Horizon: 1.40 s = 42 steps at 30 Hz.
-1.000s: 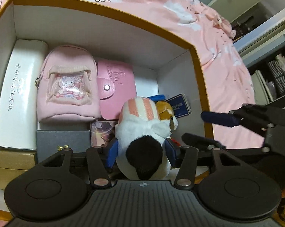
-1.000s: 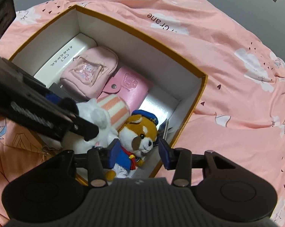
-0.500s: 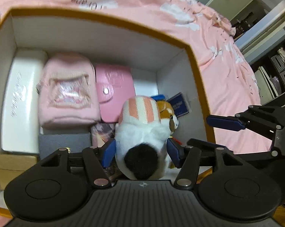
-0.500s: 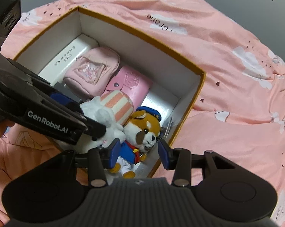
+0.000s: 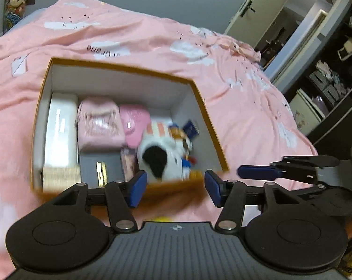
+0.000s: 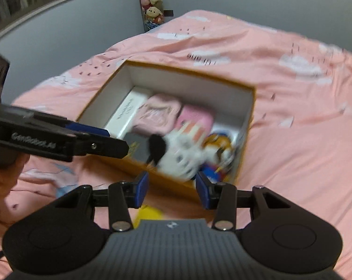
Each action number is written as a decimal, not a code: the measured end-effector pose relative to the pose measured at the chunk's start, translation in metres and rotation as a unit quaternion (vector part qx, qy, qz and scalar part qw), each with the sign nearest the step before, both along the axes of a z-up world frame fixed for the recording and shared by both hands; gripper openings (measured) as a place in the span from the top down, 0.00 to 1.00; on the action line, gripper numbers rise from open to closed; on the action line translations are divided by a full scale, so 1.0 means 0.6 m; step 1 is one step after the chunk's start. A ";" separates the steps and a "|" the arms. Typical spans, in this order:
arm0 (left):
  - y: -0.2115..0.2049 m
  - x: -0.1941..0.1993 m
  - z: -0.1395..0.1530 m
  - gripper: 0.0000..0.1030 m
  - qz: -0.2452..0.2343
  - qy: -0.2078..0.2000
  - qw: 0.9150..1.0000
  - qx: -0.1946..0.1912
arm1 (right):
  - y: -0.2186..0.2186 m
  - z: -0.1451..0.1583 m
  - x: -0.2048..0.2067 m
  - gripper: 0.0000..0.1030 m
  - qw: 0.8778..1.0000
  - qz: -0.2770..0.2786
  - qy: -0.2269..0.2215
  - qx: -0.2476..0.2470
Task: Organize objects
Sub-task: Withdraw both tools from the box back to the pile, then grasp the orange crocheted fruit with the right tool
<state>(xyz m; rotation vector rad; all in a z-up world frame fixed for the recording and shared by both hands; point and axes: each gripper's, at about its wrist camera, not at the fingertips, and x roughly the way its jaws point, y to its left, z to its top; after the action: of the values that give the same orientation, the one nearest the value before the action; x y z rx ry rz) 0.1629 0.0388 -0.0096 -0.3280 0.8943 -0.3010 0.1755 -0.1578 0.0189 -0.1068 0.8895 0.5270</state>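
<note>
An open white box with an orange rim [image 5: 120,67] [image 6: 190,71] lies on the pink bed. Inside it are a white plush with a striped cap and black tail [image 5: 160,151] [image 6: 180,149], a fox plush in blue [image 5: 184,140] [image 6: 219,149], a pink pouch [image 5: 99,123], a pink wallet [image 5: 134,123] and a white case [image 5: 60,130]. My left gripper [image 5: 173,187] is open and empty, above the box's near edge. My right gripper [image 6: 172,190] is open and empty, just before the box.
The pink duvet [image 5: 152,39] covers the bed all around the box. A yellow object [image 6: 150,213] lies on the bed under my right gripper. A doorway and shelves [image 5: 316,46] stand at the right. Plush toys [image 6: 151,0] hang on the far wall.
Both grippers have pulled back and up out of the box. My left gripper has let go of the white plush, which stays in the box beside the fox plush.
</note>
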 end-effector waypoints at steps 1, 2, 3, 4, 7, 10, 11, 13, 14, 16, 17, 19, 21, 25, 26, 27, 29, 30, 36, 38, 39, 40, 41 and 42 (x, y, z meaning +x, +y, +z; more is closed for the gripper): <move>-0.004 -0.009 -0.005 0.41 -0.001 0.005 1.000 0.004 | 0.001 -0.012 -0.008 0.55 1.000 -0.005 0.010 0.006; -0.010 -0.020 -0.014 0.42 0.000 0.013 1.000 0.009 | 0.004 -0.023 -0.012 0.55 1.000 -0.011 0.021 0.011; -0.012 -0.027 -0.024 0.42 0.004 0.022 1.000 0.011 | 0.004 -0.040 -0.018 0.55 0.999 -0.018 0.039 0.020; -0.016 -0.031 -0.037 0.42 0.007 0.033 0.999 0.011 | 0.004 -0.055 -0.024 0.55 0.998 -0.023 0.054 0.028; -0.023 -0.035 -0.081 0.46 0.018 0.083 0.996 0.022 | 0.014 -0.103 -0.042 0.55 0.994 -0.032 0.100 0.041; -0.030 -0.042 -0.113 0.48 0.022 0.117 0.991 0.059 | 0.030 -0.134 -0.062 0.54 0.992 -0.032 0.119 0.031; -0.029 -0.045 -0.119 0.49 0.022 0.123 0.990 0.058 | 0.037 -0.143 -0.068 0.53 0.991 -0.031 0.125 0.027; -0.026 -0.048 -0.124 0.49 0.021 0.130 0.990 0.048 | 0.047 -0.158 -0.074 0.53 0.991 -0.031 0.133 0.017; -0.025 -0.048 -0.124 0.49 0.021 0.129 0.990 0.049 | 0.052 -0.164 -0.076 0.53 0.990 -0.032 0.135 0.010; -0.025 -0.048 -0.123 0.49 0.021 0.126 0.990 0.053 | 0.058 -0.174 -0.080 0.53 0.990 -0.028 0.138 -0.004; -0.024 -0.047 -0.122 0.49 0.021 0.124 0.991 0.054 | 0.062 -0.179 -0.081 0.53 0.990 -0.027 0.139 -0.010; -0.025 -0.046 -0.120 0.49 0.020 0.124 0.991 0.052 | 0.065 -0.185 -0.079 0.56 0.990 -0.025 0.142 -0.010; -0.025 -0.046 -0.123 0.49 0.020 0.126 0.991 0.049 | 0.066 -0.189 -0.077 0.60 0.990 -0.028 0.137 -0.017; -0.025 -0.050 -0.132 0.49 0.018 0.129 0.991 0.041 | 0.062 -0.198 -0.071 0.70 0.989 -0.037 0.139 -0.021; -0.025 -0.049 -0.133 0.49 0.018 0.129 0.991 0.040 | 0.060 -0.202 -0.069 0.70 0.989 -0.041 0.142 -0.022; -0.025 -0.048 -0.133 0.49 0.017 0.130 0.991 0.039 | 0.058 -0.205 -0.067 0.70 0.988 -0.044 0.146 -0.020; -0.026 -0.048 -0.135 0.49 0.016 0.131 0.990 0.039 | 0.055 -0.208 -0.065 0.70 0.987 -0.049 0.151 -0.013; -0.026 -0.047 -0.136 0.49 0.016 0.133 0.990 0.038 | 0.055 -0.208 -0.065 0.70 0.987 -0.050 0.151 -0.011; -0.029 -0.045 -0.140 0.49 0.013 0.138 0.990 0.039 | 0.055 -0.214 -0.063 0.65 0.986 -0.049 0.158 -0.006; -0.028 -0.044 -0.140 0.49 0.014 0.139 0.989 0.039 | 0.055 -0.215 -0.063 0.64 0.986 -0.050 0.160 -0.004; -0.028 -0.043 -0.141 0.49 0.015 0.139 0.989 0.039 | 0.055 -0.215 -0.063 0.63 0.986 -0.050 0.162 -0.003; -0.028 -0.043 -0.140 0.49 0.016 0.140 0.989 0.039 | 0.056 -0.214 -0.064 0.63 0.986 -0.048 0.162 -0.004; -0.027 -0.043 -0.141 0.49 0.017 0.141 0.989 0.039 | 0.058 -0.213 -0.066 0.63 0.986 -0.046 0.159 -0.006; -0.026 -0.042 -0.142 0.49 0.018 0.142 0.989 0.039 | 0.061 -0.212 -0.067 0.63 0.987 -0.042 0.157 -0.007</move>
<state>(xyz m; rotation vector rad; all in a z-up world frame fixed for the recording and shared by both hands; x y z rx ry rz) 0.1374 0.0233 -0.0945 -0.3190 1.1768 -0.1881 0.1351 -0.1212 -0.1082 0.0017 1.1993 0.4653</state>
